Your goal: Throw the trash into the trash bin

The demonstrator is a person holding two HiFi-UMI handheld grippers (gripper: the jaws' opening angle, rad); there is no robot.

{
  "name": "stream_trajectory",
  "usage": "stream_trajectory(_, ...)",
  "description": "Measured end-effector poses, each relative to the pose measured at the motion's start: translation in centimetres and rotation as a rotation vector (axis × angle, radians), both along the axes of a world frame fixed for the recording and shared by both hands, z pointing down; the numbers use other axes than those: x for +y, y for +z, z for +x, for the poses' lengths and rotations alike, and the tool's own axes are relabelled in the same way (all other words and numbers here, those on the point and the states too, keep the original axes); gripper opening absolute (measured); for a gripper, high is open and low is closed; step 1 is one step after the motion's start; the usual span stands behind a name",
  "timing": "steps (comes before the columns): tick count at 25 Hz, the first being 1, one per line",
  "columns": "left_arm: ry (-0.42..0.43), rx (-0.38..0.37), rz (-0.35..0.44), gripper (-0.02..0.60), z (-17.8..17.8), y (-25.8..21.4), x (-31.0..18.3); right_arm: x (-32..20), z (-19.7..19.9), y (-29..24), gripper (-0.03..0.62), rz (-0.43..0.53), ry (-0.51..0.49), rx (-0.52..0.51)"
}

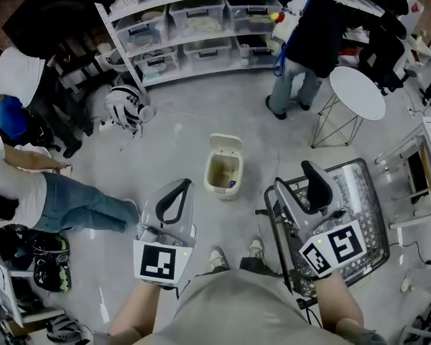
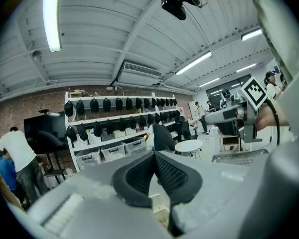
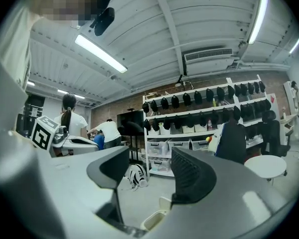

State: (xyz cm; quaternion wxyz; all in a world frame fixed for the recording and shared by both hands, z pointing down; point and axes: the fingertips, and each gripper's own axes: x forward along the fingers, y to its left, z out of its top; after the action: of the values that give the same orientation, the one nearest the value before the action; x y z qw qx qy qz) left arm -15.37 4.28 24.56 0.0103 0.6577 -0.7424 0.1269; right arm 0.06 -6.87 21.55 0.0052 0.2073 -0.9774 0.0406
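Trash bin point(image 1: 223, 190) ahead, lid up
It sits farther out between our left gripper point(image 1: 182, 187), jaws together, and right gripper point(image 1: 294, 177), jaws apart.

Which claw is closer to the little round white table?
Right. The right claw hangs over the wire cart, just down-left of the round table. The left claw is farther off, past the trash bin.
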Motion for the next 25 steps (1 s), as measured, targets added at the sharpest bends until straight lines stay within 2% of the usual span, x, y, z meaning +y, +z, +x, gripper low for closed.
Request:
stream_trajectory(8,0.077,0.04,-0.055,0.002,1.3,2.1,-6.7,-6.3,3.5,4.3,0.268,-0.066,0.114,0.092)
stream_trajectory(11,0.137,0.022,-0.08,0.002,2.6,3.8,-9.5,-8.4,5.4,7.2,0.265,-0.104,0.145,0.137)
stream_trajectory(14,0.216,-0.011,-0.115,0.002,4.5,6.2,-11.9,-9.4,7.4,11.1,0.259,-0.161,0.168,0.198)
stream_trajectory(19,0.288,0.015,-0.212,0.002,7.1,11.1,-14.5,-10.1,9.6,18.7,0.259,-0.27,0.186,0.318)
stream_trajectory(25,0.339,0.038,-0.332,0.002,8.9,17.2,-15.9,-9.5,11.7,28.6,0.252,-0.421,0.162,0.455)
